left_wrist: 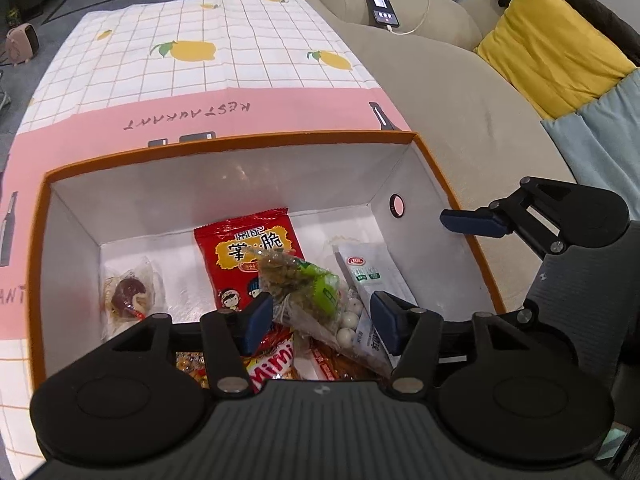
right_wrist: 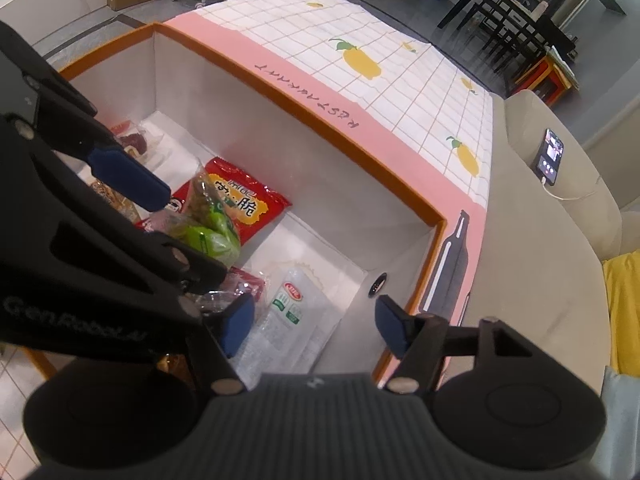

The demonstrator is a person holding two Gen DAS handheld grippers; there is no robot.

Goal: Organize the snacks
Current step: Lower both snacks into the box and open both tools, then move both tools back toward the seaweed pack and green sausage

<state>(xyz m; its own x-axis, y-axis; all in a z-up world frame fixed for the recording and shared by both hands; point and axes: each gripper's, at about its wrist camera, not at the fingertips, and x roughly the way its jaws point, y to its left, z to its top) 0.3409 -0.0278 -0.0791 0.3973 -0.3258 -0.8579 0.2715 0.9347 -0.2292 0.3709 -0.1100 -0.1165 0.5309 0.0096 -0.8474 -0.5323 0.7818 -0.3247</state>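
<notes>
My left tool (left_wrist: 322, 316) is inside the orange-rimmed box (left_wrist: 240, 138), its pads part open, the left one touching a clear green snack bag (left_wrist: 308, 288) that sits between them; I can't tell if it's pinched. The bag lies on a red packet (left_wrist: 244, 252). My right tool (right_wrist: 314, 326) is spread wide, holding nothing, over a white packet (right_wrist: 288, 312).

Green-and-clear snack bag (left_wrist: 304, 288) lies tilted atop red packet (left_wrist: 248, 256) inside orange-rimmed box (left_wrist: 240, 142).

I count one orange box (left_wrist: 240, 148), two red packets (left_wrist: 248, 256), one green packet (left_wrist: 308, 284), one white pouch (left_wrist: 368, 276), one phone (left_wrist: 380, 6).
</notes>
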